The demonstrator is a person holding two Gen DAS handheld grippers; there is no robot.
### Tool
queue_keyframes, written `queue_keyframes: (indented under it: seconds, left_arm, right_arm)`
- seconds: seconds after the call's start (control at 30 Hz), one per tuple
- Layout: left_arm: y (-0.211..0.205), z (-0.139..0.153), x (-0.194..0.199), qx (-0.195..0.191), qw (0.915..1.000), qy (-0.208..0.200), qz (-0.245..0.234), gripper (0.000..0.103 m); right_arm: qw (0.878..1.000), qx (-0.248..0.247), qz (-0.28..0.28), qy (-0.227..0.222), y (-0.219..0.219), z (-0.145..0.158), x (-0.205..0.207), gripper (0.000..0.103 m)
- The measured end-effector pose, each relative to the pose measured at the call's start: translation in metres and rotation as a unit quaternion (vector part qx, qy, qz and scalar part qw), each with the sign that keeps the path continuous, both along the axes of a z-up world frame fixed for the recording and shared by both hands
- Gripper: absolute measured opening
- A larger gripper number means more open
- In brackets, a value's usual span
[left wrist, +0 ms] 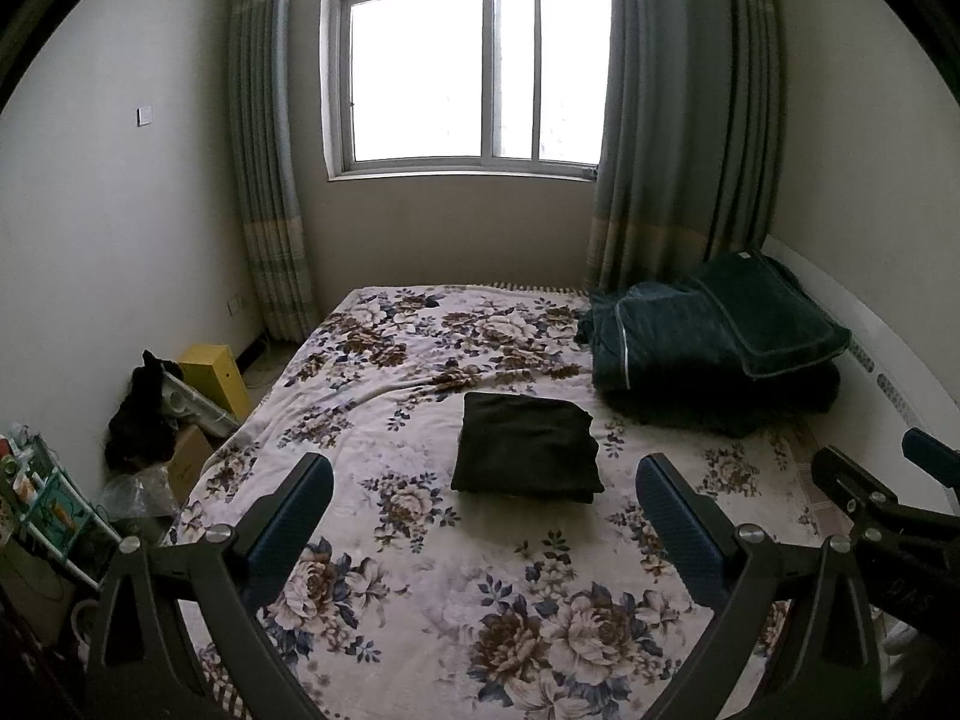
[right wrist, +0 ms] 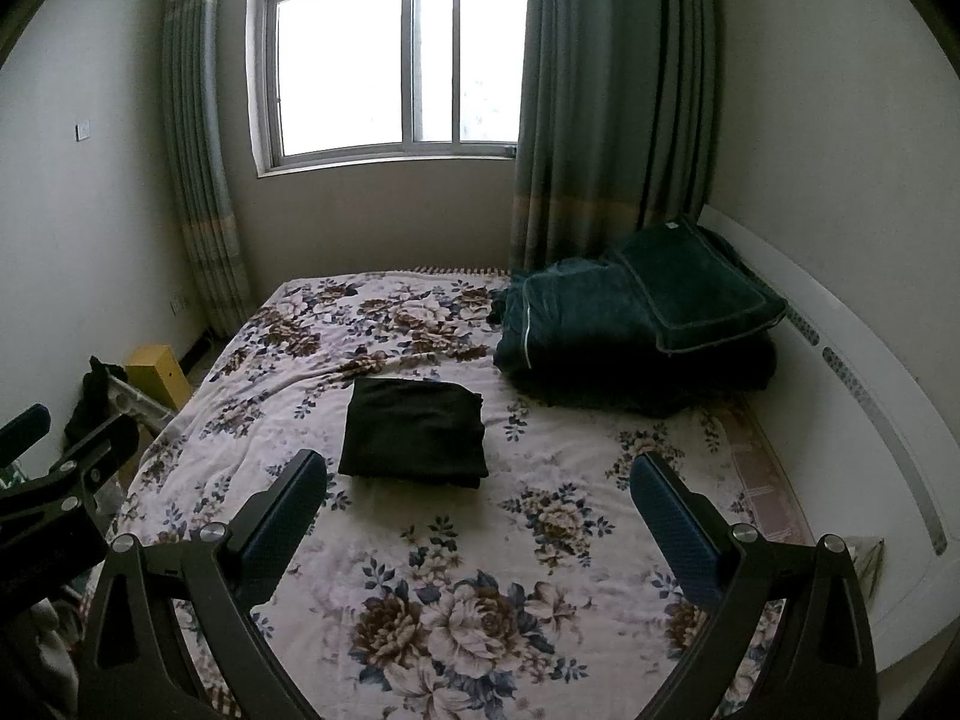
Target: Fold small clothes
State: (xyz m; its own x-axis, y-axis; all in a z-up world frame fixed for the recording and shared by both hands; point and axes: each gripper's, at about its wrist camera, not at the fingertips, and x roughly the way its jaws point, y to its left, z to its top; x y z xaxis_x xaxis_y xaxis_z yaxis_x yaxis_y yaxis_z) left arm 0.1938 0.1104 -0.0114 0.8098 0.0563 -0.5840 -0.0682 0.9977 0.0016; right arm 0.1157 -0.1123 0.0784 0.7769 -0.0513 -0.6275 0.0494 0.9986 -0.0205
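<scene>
- The left claw (left wrist: 483, 516) was spread wide with nothing between its blue pads, held above the near part of the bed and well short of the cloth.
- The right claw (right wrist: 477, 513) was likewise spread wide and empty, raised at about the same height, with part of the other tool showing at the edge of each view.
- The black garment (left wrist: 527, 449) lay as a neat folded rectangle on the flowered blanket (left wrist: 420, 588), roughly mid-bed, apart from both tools.
- A dark green quilt and pillow pile (right wrist: 636, 324) sat near the headboard side, close to the garment but not touching it as far as I could tell.
- Judging from the tidy rectangle, the fold looked finished or nearly so; the step in hand seemed to be a check or a final tidy.
- To do that well, I would come down on the near edge, one claw toward each corner, pinching all the layers together so the stack does not slide apart.
- Any smoothing should run from the folded edge outward, lightly, since the soft blanket underneath could bunch and drag the layers.
- Both tools pointed forward and slightly down along the bed toward the window (left wrist: 474, 72), side by side and level.
</scene>
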Motion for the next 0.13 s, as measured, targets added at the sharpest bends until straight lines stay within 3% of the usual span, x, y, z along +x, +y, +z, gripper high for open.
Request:
queue_keyframes:
  seconds: [0.13]
  left_arm:
    - [-0.0015, 0.0055, 0.0004, 0.002, 1.0, -0.004, 0.002, 0.103]
  right_arm:
    - [1.0, -0.002, -0.001, 0.0, -0.0001, -0.0009, -0.0031, 0.102]
